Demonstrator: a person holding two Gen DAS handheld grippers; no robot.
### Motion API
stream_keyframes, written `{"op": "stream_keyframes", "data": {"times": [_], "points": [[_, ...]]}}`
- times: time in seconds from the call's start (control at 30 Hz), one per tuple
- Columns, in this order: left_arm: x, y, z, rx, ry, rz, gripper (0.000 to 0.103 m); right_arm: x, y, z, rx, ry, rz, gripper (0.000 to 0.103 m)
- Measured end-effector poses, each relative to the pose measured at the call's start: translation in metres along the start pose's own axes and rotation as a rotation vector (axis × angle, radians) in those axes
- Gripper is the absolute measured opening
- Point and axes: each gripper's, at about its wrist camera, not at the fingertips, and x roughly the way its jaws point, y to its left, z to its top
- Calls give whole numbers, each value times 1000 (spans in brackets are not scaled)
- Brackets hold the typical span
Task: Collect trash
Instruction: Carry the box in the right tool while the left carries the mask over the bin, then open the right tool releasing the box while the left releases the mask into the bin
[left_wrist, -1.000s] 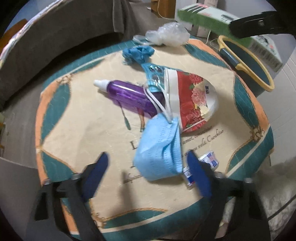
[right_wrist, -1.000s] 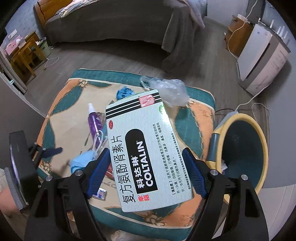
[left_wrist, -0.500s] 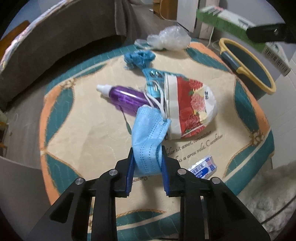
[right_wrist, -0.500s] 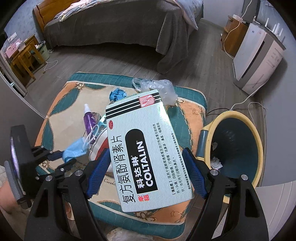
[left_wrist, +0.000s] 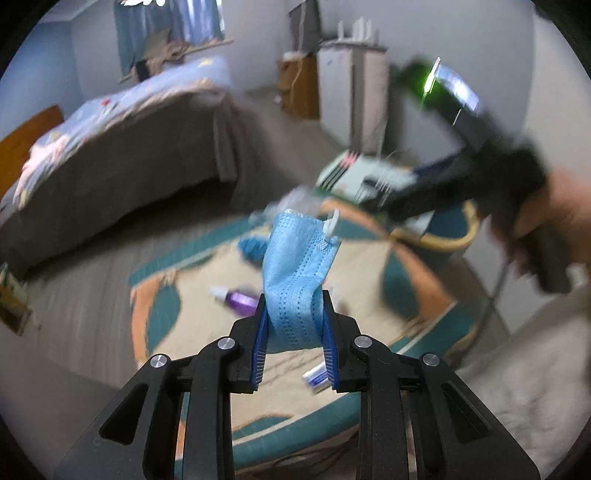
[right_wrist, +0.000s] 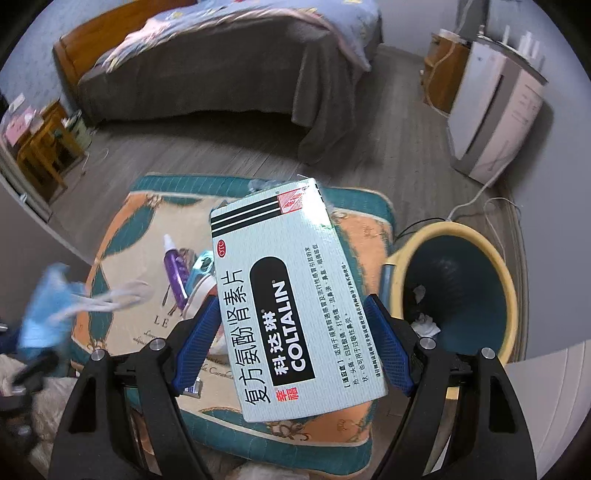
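My left gripper is shut on a light blue face mask and holds it up above the patterned cushion. The mask shows blurred at the left of the right wrist view. My right gripper is shut on a pale green Coltalin medicine box, held above the cushion next to the yellow-rimmed teal trash bin. A purple bottle, a red floral wrapper and a small sachet lie on the cushion.
The bin holds some white crumpled trash. A bed stands beyond the cushion, a white appliance at the right with a cord on the floor. Blue crumpled trash and clear plastic lie at the cushion's far edge.
My left gripper closed on the face mask and lifted it high off the cushion, tilting upward. My right gripper moved right toward the bin with the box.
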Motion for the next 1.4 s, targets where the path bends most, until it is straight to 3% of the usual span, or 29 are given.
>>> {"op": "stream_keyframes", "data": {"times": [0.2, 0.43, 0.93, 1.17, 1.4], "points": [[-34, -36, 52, 106, -70, -57, 27, -21, -36, -10, 74, -40, -7, 77], [-21, -97, 86, 235, -82, -133, 27, -21, -80, -26, 136, -29, -37, 77], [110, -124, 114, 203, 65, -220, 27, 11, -200, -53, 361, 33, -116, 77], [170, -132, 125, 158, 140, -258, 27, 35, -223, -50, 452, 51, -163, 77], [206, -143, 122, 166, 130, -281, 27, 45, -242, -50, 552, 37, -201, 78]]}}
